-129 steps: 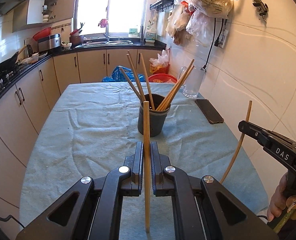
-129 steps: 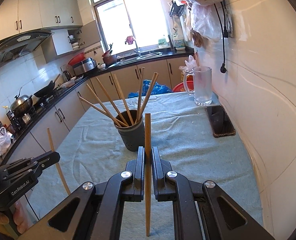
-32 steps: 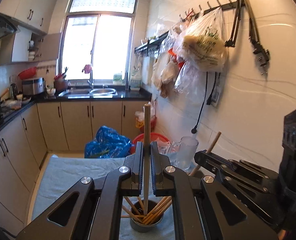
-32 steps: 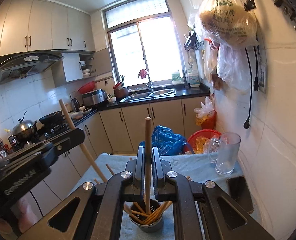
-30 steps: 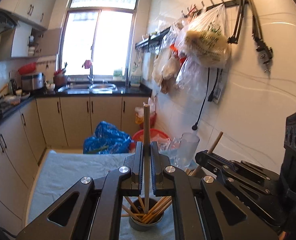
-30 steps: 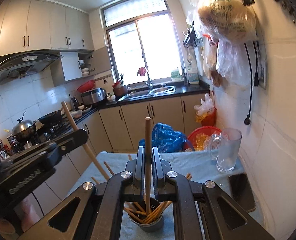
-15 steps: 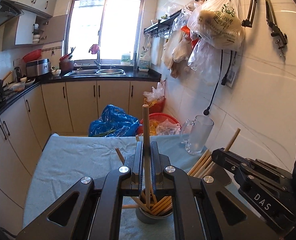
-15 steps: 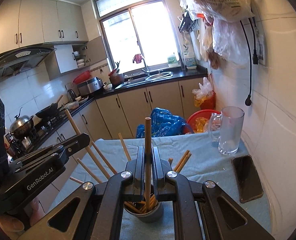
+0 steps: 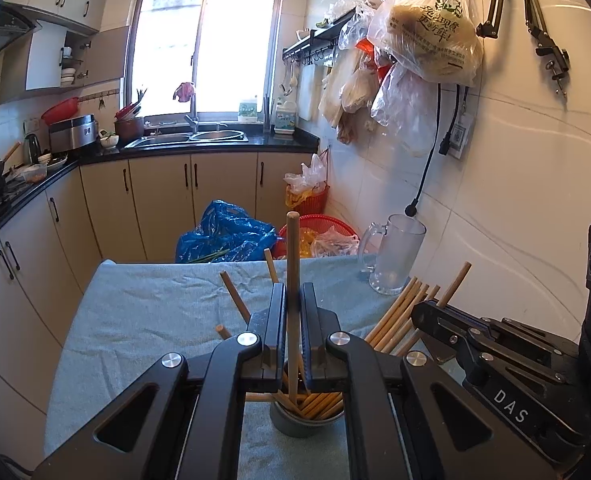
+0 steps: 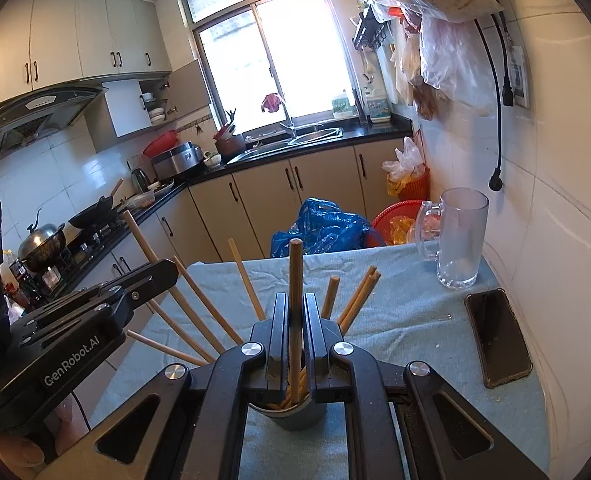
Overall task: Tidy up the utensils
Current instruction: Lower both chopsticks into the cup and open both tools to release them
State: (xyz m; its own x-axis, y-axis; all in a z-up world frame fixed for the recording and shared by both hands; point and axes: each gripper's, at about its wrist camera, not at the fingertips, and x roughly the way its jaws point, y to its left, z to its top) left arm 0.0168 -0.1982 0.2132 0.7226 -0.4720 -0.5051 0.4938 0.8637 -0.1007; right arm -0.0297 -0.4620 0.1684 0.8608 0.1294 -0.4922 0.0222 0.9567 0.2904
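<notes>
A dark grey utensil cup (image 9: 303, 424) stands on the cloth-covered table (image 9: 143, 320) with several wooden chopsticks leaning out of it. My left gripper (image 9: 292, 300) is shut on an upright chopstick (image 9: 293, 248) whose lower end is inside the cup. My right gripper (image 10: 295, 312) is shut on another upright chopstick (image 10: 295, 276), its lower end in the same cup (image 10: 291, 414). Both grippers hover just above the cup. The right gripper also shows in the left wrist view (image 9: 495, 344), the left gripper in the right wrist view (image 10: 95, 312).
A glass mug (image 10: 459, 240) stands at the table's far right, and a black phone (image 10: 497, 336) lies near the right edge by the tiled wall. Plastic bags (image 9: 427, 36) hang above. Kitchen cabinets (image 9: 155, 200) and a stove with pans (image 10: 43, 240) lie beyond.
Both grippers have come down over the cup, so the two held chopsticks have slid deeper into it. The view has dropped toward the table.
</notes>
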